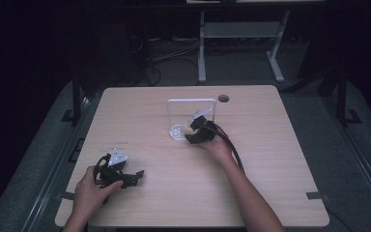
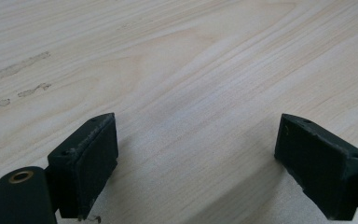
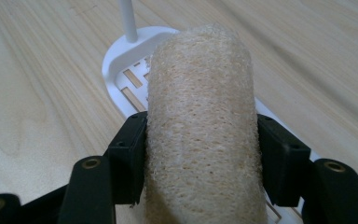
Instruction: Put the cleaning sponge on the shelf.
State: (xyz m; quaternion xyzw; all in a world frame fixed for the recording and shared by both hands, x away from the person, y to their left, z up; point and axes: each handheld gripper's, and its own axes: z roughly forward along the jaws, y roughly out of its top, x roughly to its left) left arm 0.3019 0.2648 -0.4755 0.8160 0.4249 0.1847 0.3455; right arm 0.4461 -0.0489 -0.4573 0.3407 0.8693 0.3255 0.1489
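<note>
- The bench fills the middle of the high view, with the white rack just above centre.
- The right gripper has its fingers pressed on the loofah sponge, centre frame, above the rack's slotted base. Lower it squarely onto the slots before letting go.
- The left gripper, lower left, rests with fingers wide apart and empty; keep it out of the way.

Loofah sponge looks coarse, fibrous, matt beige, rough weave; white rack smooth glossy plastic, slotted base, thin rod; counter pale wood-grain laminate, smooth, satin sheen, a few scuffed smears; right claw and left claw matt black plastic, slightly rough edges, brass-looking inserts.
</note>
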